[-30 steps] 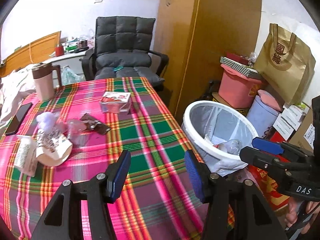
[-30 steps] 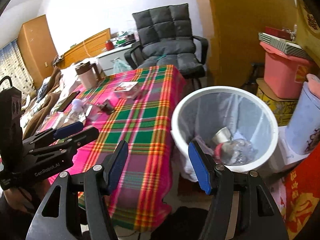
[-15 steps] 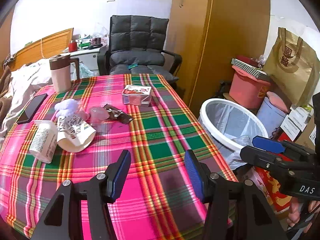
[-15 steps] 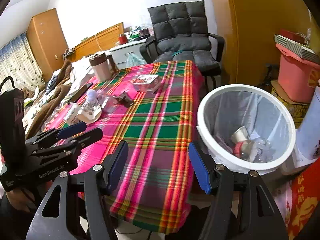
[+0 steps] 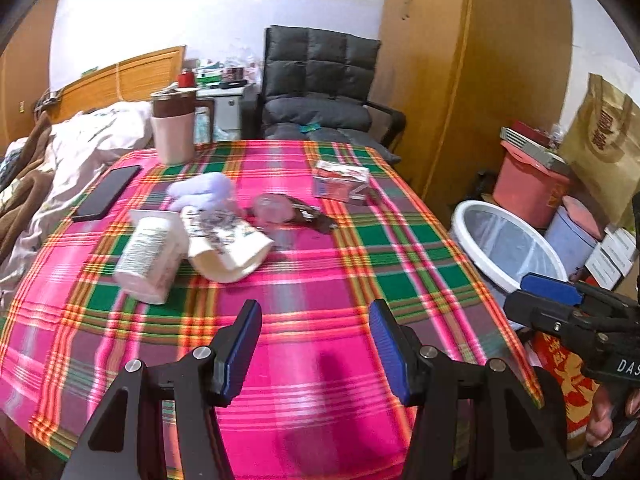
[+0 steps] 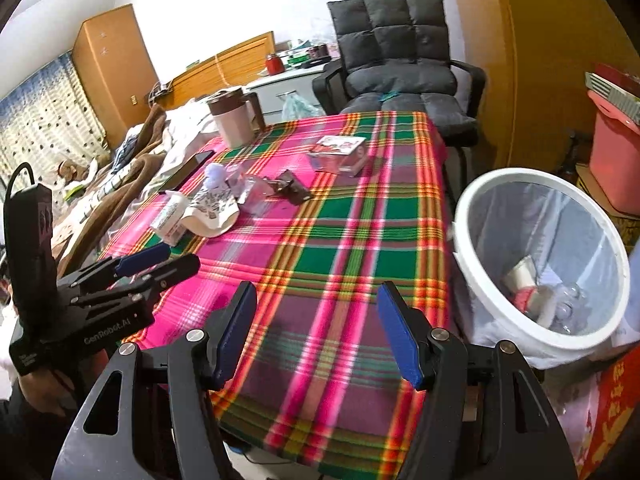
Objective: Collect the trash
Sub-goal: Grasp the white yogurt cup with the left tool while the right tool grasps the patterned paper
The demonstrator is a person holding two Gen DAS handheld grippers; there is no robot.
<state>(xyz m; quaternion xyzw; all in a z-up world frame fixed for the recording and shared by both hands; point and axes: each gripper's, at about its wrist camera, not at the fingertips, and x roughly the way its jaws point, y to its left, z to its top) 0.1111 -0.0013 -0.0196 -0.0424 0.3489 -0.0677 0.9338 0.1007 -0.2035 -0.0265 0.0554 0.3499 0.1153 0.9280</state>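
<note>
Right gripper (image 6: 316, 328) view, trash inside bin (image 6: 600, 240), left hides it

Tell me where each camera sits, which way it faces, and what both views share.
Left wrist: rides the left gripper, looking forward and down across the plaid table at the litter; its open fingers fill the bottom edge, and the right gripper and a hand show at right.
Right wrist: rides the right gripper, facing the table's near corner and the white bin; own open fingers below, the left gripper at left.
Shared: table, bin, gray chair, pink jug.
</note>
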